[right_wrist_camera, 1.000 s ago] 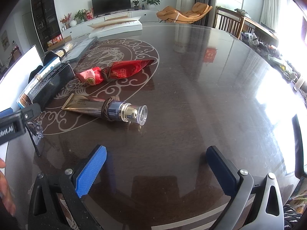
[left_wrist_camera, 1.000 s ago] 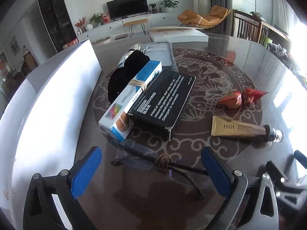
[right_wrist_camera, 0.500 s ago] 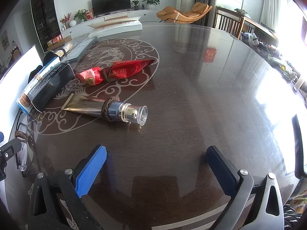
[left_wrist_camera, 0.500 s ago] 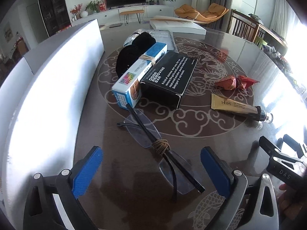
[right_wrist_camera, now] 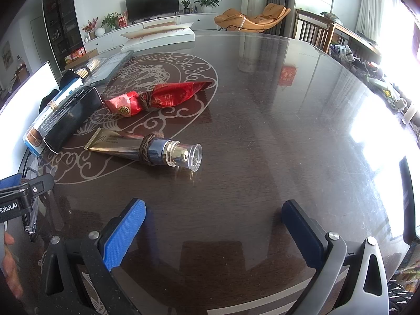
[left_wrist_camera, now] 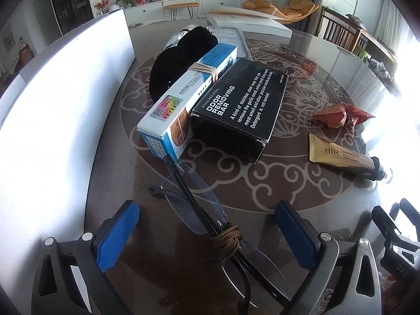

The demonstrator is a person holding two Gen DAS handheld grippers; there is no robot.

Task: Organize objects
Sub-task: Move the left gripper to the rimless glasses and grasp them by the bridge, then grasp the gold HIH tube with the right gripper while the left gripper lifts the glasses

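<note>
Folded rimless glasses (left_wrist_camera: pixel 223 236), tied with a brown cord, lie on the dark table between the fingers of my open left gripper (left_wrist_camera: pixel 207 225). Beyond them a blue-and-white box (left_wrist_camera: pixel 189 97) and a black "odor removing bar" box (left_wrist_camera: pixel 241 105) lie side by side. A gold tube (right_wrist_camera: pixel 141 147) and a red packet (right_wrist_camera: pixel 157 98), each with a cord around it, lie ahead and left of my right gripper (right_wrist_camera: pixel 212 228). That gripper is open over bare table with nothing between its fingers.
A tall white panel (left_wrist_camera: pixel 52 105) runs along the left of the table. Black round pads (left_wrist_camera: pixel 181 57) and a clear bag sit behind the boxes, and a flat white carton (left_wrist_camera: pixel 249 23) at the far edge. The left gripper (right_wrist_camera: pixel 21 197) shows at the right wrist view's left edge.
My left gripper pulled back from the glasses, then came in again, so the cord knot now sits between its fingers. The right gripper has stayed still.
</note>
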